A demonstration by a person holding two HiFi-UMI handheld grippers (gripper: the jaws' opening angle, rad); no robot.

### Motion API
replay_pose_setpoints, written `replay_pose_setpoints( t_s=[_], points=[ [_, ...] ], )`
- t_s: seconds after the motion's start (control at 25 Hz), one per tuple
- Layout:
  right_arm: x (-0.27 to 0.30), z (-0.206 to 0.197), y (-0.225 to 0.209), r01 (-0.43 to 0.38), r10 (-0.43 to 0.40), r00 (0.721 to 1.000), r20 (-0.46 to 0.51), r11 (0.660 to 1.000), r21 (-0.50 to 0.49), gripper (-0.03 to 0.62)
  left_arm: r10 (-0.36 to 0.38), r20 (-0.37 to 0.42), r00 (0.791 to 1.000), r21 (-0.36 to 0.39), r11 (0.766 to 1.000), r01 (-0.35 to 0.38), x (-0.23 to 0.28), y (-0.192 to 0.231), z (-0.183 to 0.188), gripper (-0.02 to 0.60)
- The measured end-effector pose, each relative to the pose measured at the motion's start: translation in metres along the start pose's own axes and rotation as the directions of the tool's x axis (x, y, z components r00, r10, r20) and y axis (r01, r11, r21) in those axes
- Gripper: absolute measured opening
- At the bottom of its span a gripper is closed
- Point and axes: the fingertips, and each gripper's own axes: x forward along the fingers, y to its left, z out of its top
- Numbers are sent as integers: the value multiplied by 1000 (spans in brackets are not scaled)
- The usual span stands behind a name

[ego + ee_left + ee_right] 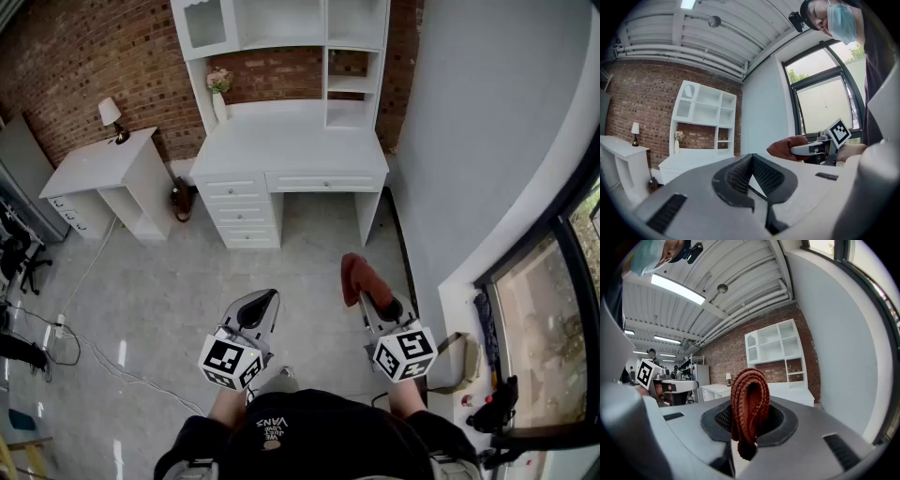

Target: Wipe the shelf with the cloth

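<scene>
A rust-red cloth (359, 277) is folded over the tip of my right gripper (377, 300), whose jaws are shut on it; in the right gripper view the cloth (749, 406) stands up in a loop between the pads. My left gripper (260, 307) is held beside it, jaws closed together with nothing in them (751, 176). The white shelf unit (286, 28) stands on a white desk (291, 141) against the brick wall, well ahead of both grippers. From the left gripper view the right gripper with the cloth (785, 147) shows to the right.
A small white side desk (98, 169) with a lamp (111, 114) stands at the left. A vase of flowers (218, 92) sits on the main desk. A grey wall (487, 141) and a window run along the right. Cables (84, 356) lie on the floor at the left.
</scene>
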Motion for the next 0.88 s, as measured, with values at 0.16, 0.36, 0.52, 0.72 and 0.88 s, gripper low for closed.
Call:
replay_pose_setpoints(
  t_s=[0.16, 0.36, 0.52, 0.72, 0.88],
  points=[
    [6, 1, -4, 1, -1, 1000, -2, 1000, -3, 83, -6, 0, 1000, -6, 1000, 6, 9, 3, -2, 8],
    [23, 0, -11, 12, -12, 1000, -12, 1000, -2, 83, -14, 8, 1000, -16, 1000, 14, 24, 18, -3, 8],
    [53, 7, -8, 5, -5, 1000, 4, 1000, 16, 84, -19, 20, 1000, -25, 999, 20, 35, 50, -3, 8],
    [106, 14, 1, 12, -12, 1000, -8, 1000, 12, 84, -25, 26, 999, -47, 999, 26, 51, 106, -1, 8],
    [156, 22, 4, 42, -42, 999, -4, 999, 22, 84, -49, 24, 999, -47, 998, 50, 69, 155, 2, 8]
  ],
)
